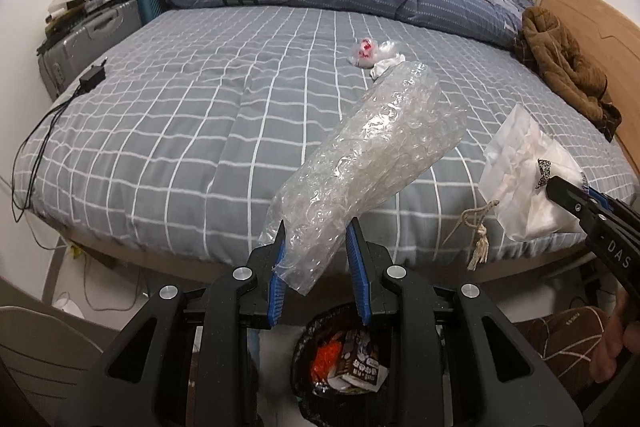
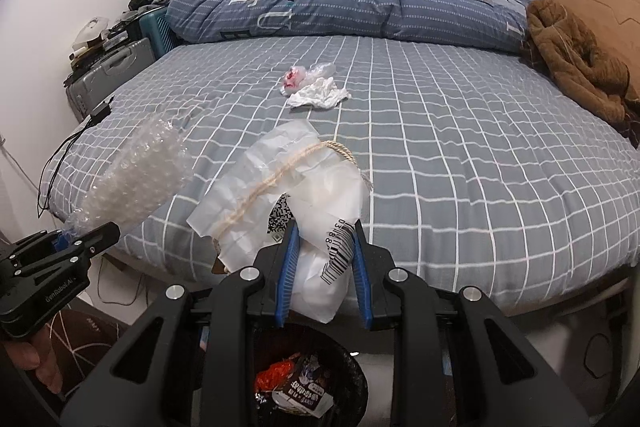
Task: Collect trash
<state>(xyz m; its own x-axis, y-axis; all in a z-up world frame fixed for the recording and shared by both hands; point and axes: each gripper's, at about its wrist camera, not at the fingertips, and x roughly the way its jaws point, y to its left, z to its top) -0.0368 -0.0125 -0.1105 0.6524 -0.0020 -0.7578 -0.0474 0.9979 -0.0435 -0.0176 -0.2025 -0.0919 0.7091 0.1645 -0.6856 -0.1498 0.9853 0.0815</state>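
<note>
Left gripper [image 1: 318, 247] pinches bubble wrap [image 1: 372, 147]; right gripper [image 2: 324, 251] pinches white bag [image 2: 288, 195]. Both above bin [image 2: 312, 383].

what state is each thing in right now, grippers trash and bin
left gripper: shut on the bubble wrap
bubble wrap: held up off the bed, crumpled
right gripper: shut on the white paper bag
white paper bag: held, crumpled, string handle loose
trash bin: open below the grippers, partly filled
crumpled tissue: lying on the bed
small plastic wrapper: lying on the bed, beside the tissue
</note>
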